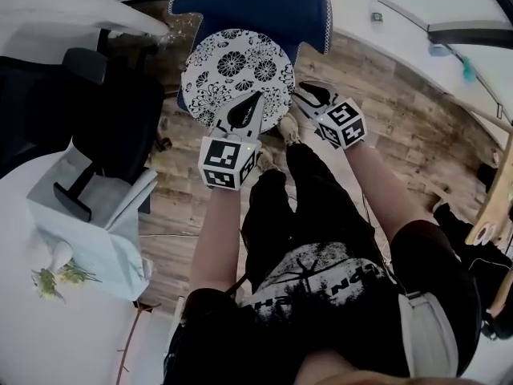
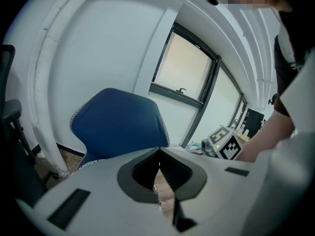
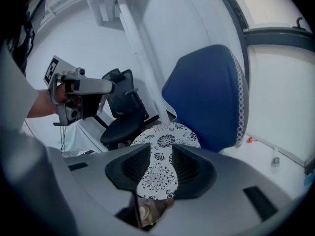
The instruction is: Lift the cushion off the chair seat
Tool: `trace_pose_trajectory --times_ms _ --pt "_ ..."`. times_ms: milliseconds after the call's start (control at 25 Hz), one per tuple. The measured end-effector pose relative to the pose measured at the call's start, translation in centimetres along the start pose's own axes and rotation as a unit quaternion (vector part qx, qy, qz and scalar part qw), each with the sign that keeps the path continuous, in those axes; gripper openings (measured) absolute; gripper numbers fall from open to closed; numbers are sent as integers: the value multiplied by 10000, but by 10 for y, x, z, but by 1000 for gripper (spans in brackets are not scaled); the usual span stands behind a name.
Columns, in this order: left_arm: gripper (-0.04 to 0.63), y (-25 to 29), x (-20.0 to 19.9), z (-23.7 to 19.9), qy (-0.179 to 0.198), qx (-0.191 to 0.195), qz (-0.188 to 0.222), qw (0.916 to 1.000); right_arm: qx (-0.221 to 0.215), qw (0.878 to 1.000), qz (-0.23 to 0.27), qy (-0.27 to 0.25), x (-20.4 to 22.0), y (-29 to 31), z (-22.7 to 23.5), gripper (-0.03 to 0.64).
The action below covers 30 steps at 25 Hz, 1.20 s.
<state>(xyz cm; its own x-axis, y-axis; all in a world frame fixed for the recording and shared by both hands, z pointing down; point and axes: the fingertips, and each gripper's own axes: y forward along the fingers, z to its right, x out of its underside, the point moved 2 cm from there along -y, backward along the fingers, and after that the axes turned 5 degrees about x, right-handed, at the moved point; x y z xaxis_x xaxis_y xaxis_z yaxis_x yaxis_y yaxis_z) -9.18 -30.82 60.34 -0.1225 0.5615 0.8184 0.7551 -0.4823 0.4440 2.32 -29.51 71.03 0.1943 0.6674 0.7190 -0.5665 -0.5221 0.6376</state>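
The round floral cushion [image 1: 236, 74] lies flat on the seat of the blue chair [image 1: 256, 6], patterned face up, with the backrest rising on its far side. The left tool [image 1: 255, 101] hangs over the near rim with its jaws together and nothing between them. The right tool [image 3: 160, 163] has its jaws apart just off the cushion's right edge. It is aimed at the cushion but not touching it.

The cushion looks light, soft and likely floppy, so a one-sided pinch could let it fold and droop. The near rim, a bit to either side, seems the best place to take hold. As a flat disc it has no real long axis and points no particular way.
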Motion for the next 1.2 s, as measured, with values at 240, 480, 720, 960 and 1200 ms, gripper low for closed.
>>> trace_pose_trajectory --times_ms 240,480,720,960,1200 --pt "12 31 37 -23 -81 -89 -148 9998 63 9974 -699 -134 58 69 31 181" --pt "12 65 67 -40 -116 -5 -320 9994 474 9910 -1253 53 104 121 75 235" --pt "12 81 85 -38 -217 96 -346 9991 363 9853 -1427 866 130 149 88 255" --pt "12 83 98 -39 -280 160 -405 9987 291 9819 -1592 985 144 165 92 252" --pt "12 73 103 -54 -509 24 -377 9980 160 9866 -1530 535 135 167 80 44"
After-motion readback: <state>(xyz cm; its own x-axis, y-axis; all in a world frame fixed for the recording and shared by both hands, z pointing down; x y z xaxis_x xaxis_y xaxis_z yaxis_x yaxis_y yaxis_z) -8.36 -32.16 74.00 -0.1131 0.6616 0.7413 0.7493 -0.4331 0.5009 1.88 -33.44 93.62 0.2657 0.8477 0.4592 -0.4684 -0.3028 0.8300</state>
